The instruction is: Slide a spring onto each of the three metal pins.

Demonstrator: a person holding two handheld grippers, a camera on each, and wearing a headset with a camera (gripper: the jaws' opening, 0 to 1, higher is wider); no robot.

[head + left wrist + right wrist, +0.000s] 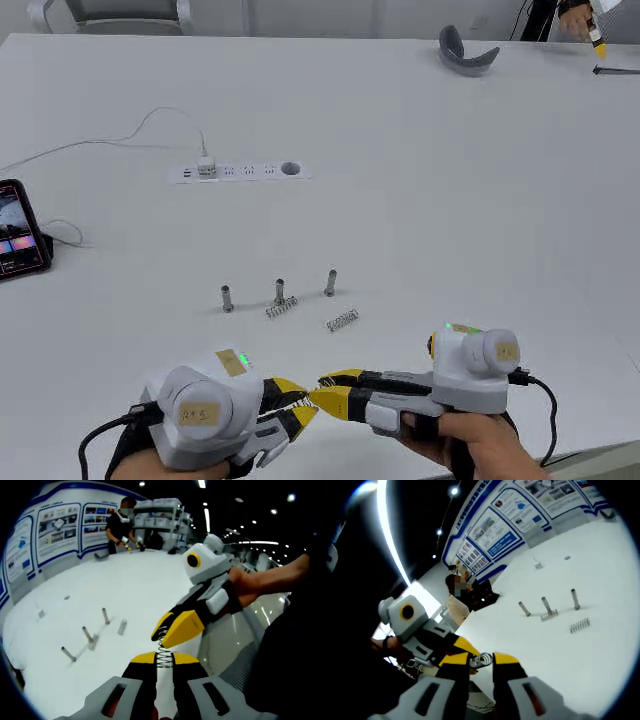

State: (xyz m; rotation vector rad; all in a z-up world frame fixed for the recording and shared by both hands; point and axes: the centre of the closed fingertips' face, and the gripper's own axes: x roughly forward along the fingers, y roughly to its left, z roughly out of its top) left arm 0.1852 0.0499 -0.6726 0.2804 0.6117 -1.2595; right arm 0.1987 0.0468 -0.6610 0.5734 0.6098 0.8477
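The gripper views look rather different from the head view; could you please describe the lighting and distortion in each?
Head view: even, bright light on the white table, pins sharp with faint shadows. Left gripper view: fisheye bends the table edge, ceiling lights flare against dark. Right gripper view: tilted, with a glaring light streak at upper left.

Left tool (297, 402) clamped, right tool (328, 390) parted, tips meeting

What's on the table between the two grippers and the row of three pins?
Two loose springs, seen in the head view: one spring beside the middle pin, the other spring lying apart from the pins. Otherwise bare table.
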